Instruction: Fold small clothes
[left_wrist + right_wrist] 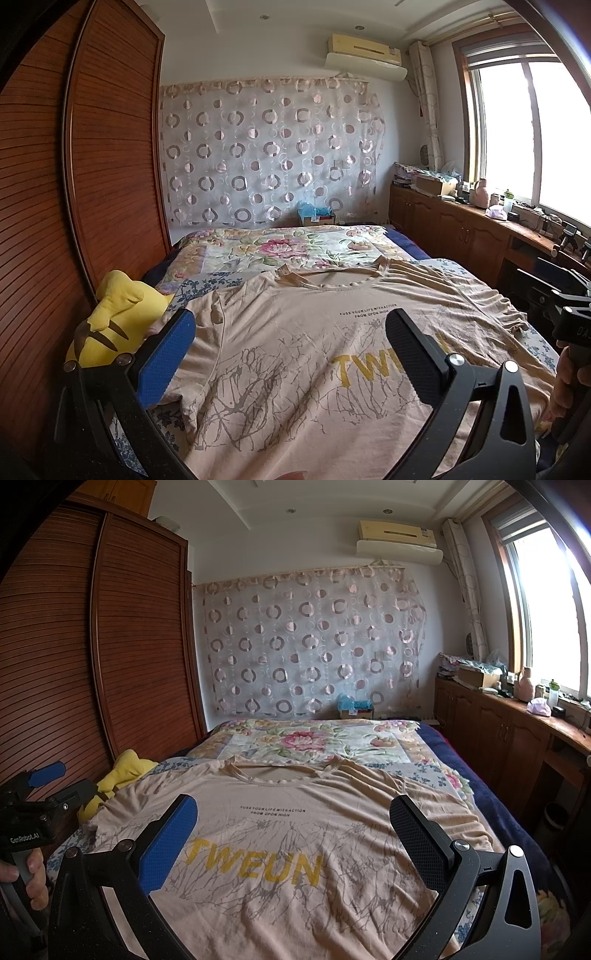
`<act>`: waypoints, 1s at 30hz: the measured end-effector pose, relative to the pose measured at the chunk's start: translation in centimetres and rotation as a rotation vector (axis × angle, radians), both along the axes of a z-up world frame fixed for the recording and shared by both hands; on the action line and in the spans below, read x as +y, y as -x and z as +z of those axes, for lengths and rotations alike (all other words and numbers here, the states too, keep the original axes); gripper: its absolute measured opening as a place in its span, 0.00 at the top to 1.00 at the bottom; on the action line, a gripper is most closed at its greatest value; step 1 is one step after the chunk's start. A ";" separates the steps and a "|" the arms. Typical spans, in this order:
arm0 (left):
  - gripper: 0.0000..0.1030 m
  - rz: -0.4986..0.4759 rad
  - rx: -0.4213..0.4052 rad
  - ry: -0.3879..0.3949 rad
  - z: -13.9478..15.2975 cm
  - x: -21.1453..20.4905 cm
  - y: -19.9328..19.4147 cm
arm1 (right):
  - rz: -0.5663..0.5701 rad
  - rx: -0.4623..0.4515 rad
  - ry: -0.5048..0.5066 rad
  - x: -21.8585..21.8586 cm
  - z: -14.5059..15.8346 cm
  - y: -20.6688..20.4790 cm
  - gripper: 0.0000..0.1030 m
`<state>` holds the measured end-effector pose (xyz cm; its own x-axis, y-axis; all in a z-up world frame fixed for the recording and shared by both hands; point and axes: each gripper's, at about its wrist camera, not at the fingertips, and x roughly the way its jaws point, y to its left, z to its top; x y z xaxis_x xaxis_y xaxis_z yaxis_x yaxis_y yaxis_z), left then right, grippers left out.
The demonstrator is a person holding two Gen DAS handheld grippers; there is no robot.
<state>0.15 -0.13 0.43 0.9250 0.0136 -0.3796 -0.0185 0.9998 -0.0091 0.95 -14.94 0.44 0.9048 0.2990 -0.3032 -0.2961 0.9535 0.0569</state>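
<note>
We hold the left claw (pixel 291 354) and the right claw (pixel 293 840) level above the beige T-shirt (pixel 280 834) on the bed (pixel 314 738), both spread wide and gripping nothing.

place: home bedroom | signs: bed (pixel 314 746) with floral quilt, louvred wooden wardrobe (pixel 110 646), wall air conditioner (pixel 399 535)

The beige T-shirt (pixel 280 849) bears large yellow letters reading "TWEUN" across its chest. Above them, two small dark lines read "FUSE YOUR LIFE WITH ACTION" and "FROM UPON HIGH". The left gripper (pixel 46 775), seen from the right wrist view, carries white lettering "GenRobot.AI" on its black body.
</note>
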 end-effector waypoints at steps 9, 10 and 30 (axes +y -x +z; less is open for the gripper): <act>0.00 0.000 -0.002 -0.002 0.0 0.0 0.0 | 0.004 -0.003 0.001 0.1 0.1 0.0 0.00; 0.00 0.000 -0.002 -0.002 0.0 0.0 0.0 | 0.004 -0.003 0.001 0.1 0.1 0.0 0.00; 0.00 0.020 0.069 0.013 -1.6 2.6 0.0 | 0.082 0.048 0.025 1.1 -0.9 -1.4 0.00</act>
